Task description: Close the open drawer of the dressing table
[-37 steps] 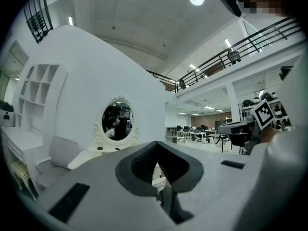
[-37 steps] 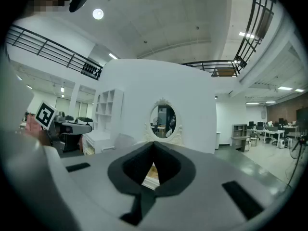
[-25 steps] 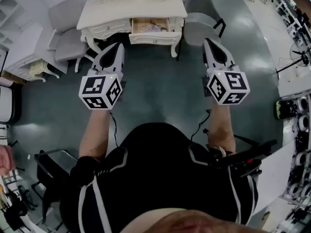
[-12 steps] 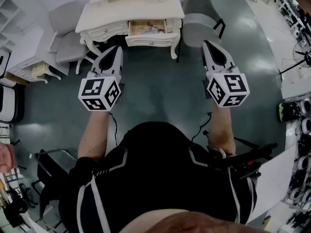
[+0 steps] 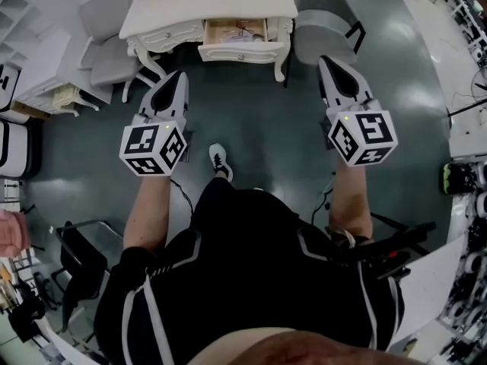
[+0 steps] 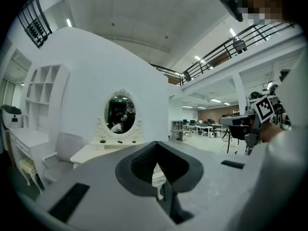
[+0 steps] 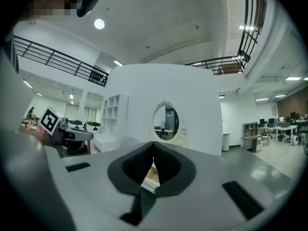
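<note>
The floor (image 5: 251, 128) is dark grey-green and shiny. A white wooden counter (image 5: 175, 17) with curly legs stands on it at the far end. One drawer (image 5: 237, 53) in the counter's front is pulled out, and the things inside are too small to tell. An oval mirror with a white frame (image 6: 120, 118) stands at the back of the counter top, with a few small dark things (image 6: 120, 141) just in front of it. A soft grey chair (image 5: 106, 52) stands on the floor at the counter's left, and another grey chair (image 5: 323, 14) at its right. A person's white shoe (image 5: 219, 160) is on the floor, well apart from the counter.
</note>
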{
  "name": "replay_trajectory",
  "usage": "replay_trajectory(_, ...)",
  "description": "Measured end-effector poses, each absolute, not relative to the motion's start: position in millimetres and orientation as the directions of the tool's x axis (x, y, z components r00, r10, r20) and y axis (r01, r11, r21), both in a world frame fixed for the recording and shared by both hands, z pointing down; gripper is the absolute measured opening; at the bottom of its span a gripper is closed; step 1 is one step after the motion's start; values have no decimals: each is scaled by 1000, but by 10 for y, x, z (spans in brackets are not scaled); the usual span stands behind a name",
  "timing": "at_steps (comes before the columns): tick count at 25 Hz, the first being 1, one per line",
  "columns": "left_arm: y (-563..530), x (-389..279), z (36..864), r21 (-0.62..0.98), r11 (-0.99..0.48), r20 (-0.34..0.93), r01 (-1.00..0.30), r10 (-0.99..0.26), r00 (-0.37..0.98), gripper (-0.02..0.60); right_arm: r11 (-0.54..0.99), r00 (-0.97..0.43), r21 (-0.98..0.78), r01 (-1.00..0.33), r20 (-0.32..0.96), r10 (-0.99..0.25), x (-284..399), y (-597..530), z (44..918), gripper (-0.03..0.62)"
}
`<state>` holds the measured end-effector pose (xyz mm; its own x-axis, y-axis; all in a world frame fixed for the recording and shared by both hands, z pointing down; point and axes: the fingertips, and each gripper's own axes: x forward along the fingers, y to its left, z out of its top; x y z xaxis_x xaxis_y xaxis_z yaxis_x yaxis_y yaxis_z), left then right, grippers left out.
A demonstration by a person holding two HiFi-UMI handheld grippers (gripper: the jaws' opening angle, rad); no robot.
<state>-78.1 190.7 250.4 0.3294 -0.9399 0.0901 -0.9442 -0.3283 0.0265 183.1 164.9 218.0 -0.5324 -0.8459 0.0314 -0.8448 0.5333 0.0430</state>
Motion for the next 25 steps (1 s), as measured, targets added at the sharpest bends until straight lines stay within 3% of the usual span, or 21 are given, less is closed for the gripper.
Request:
replay_trajectory(15, 623, -1108, 2777, 55, -382, 90, -923, -918, 385, 3, 430, -427, 33, -902, 63, -902, 1374, 501, 2618, 5)
replay_trajectory(25, -166, -1589, 3123, 101, -380, 166, -920, -905, 392, 3, 453, -447, 18, -891, 132, -885, 822, -220, 2929, 5)
